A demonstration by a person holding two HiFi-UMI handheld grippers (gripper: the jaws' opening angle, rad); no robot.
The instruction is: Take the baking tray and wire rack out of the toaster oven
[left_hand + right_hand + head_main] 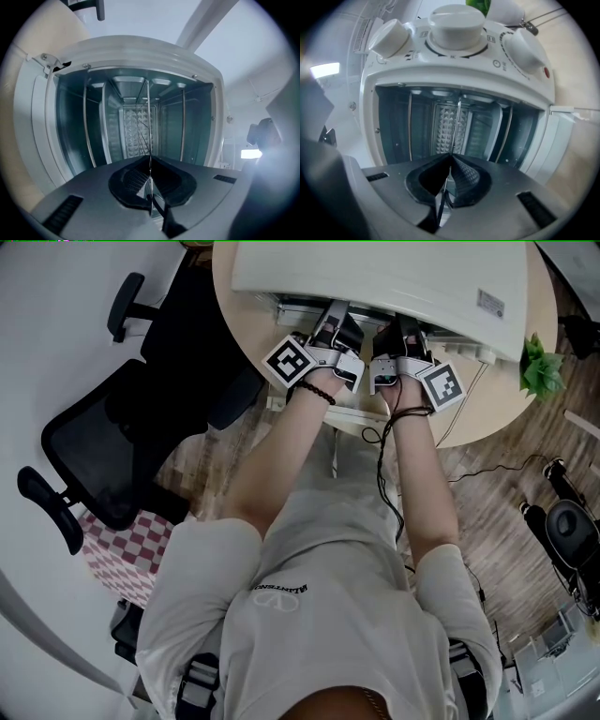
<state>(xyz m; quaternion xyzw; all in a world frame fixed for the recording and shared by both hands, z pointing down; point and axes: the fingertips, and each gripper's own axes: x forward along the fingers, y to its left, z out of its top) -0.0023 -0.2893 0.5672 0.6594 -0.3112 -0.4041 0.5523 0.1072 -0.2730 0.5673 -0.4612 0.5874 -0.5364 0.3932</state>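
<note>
Evidently both clamped: left gripper [150, 168] and right gripper [450, 161] pinch a thin edge, probably the wire rack [148, 119], inside the toaster oven [375, 277]. Pull level, evenly, both together.

Head view: toaster oven [394, 282] was cut off at top edge and hid jaws of left gripper [330, 334] and right gripper [398, 345]. Clamped edge-on piece [149, 140]: tray or rack undetermined.

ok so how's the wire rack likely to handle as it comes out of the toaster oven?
Probably light: the wire rack shows edge-on as thin wires. Likely stiff enough, yet may twist, so left gripper and right gripper both pinching its front edge helps. Bare metal in narrow pinches could slip or pivot; pull level.
</note>
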